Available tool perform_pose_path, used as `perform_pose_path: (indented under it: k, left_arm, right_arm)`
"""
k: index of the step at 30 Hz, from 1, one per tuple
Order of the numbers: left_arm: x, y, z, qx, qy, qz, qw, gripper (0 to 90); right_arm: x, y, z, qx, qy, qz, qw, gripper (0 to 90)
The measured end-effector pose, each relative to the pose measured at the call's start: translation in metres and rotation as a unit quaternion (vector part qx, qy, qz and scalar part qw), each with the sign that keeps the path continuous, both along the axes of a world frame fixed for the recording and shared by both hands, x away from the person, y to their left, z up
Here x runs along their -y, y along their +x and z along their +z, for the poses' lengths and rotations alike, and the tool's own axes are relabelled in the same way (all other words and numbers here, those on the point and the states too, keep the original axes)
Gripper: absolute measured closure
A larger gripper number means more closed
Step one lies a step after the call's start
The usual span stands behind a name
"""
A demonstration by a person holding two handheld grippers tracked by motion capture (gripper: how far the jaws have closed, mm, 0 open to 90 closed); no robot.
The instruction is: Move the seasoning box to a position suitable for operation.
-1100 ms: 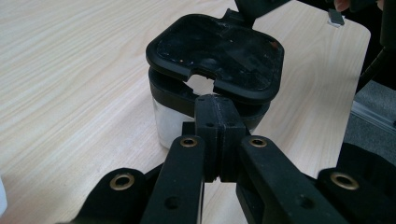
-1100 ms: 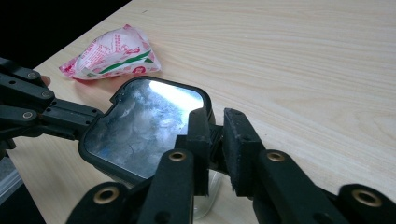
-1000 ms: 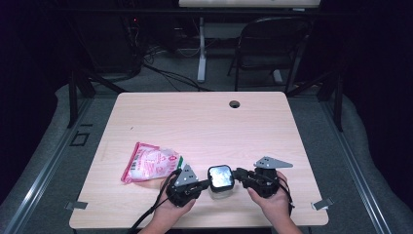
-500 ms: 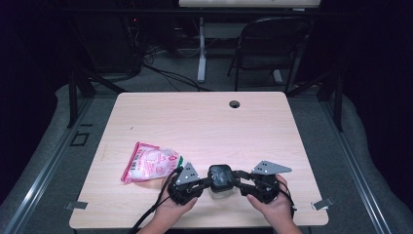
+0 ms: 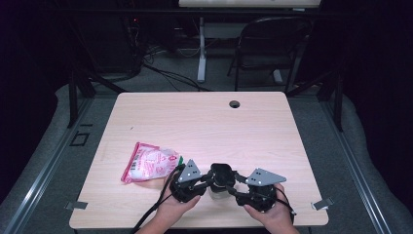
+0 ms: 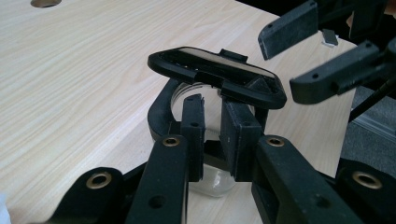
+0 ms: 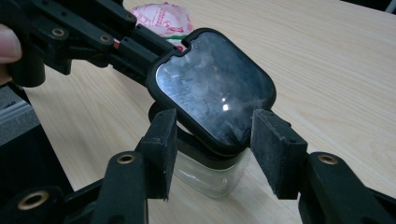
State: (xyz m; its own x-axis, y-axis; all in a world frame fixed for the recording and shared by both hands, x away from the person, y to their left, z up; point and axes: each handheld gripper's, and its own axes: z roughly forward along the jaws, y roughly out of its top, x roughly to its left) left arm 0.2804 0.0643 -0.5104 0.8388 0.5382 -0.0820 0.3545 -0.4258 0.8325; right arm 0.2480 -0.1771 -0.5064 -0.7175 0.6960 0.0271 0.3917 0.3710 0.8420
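Observation:
A small glass jar (image 5: 217, 193) stands near the table's front edge, and its black lid (image 5: 222, 173) lies tilted over its mouth. My left gripper (image 5: 208, 180) reaches the jar from the left. Its jaws have just been opening and stand a little apart around the black hinge piece at the jar's rim (image 6: 212, 148). My right gripper (image 5: 234, 184) comes from the right; its jaws have just been opening and stand wide on either side of the lid (image 7: 215, 84), with both pads (image 7: 161, 149) clear of it. The jar (image 7: 210, 175) looks empty.
A pink and white plastic packet (image 5: 151, 163) lies on the wooden table (image 5: 204, 126) just left of the left gripper. A round cable hole (image 5: 234, 104) sits near the table's far edge. A chair and desk legs stand beyond the table.
The lid, which stood up showing its light face, has come down dark side up over the jar. The right gripper's jaws have spread and that hand has drawn slightly to the right.

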Motion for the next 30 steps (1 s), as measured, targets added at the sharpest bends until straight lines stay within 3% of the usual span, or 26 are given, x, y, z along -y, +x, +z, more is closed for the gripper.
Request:
perform_pose_path:
  k: [12,21,30]
  left_arm:
    - [0.001,0.000,0.002,0.001,-0.001,0.001,1.0000,76.2]
    - [0.001,0.003,-0.003,0.007,0.009,0.017,0.9998,63.8]
    - [0.002,0.007,-0.010,-0.004,0.011,0.033,0.9994,57.3]
  right_arm:
    - [-0.014,-0.006,-0.004,0.041,-0.033,-0.002,0.9986,51.7]
    - [-0.012,-0.005,-0.003,0.035,-0.020,-0.006,0.9992,53.1]
    - [-0.009,-0.006,-0.002,0.034,-0.009,-0.009,0.9994,54.9]
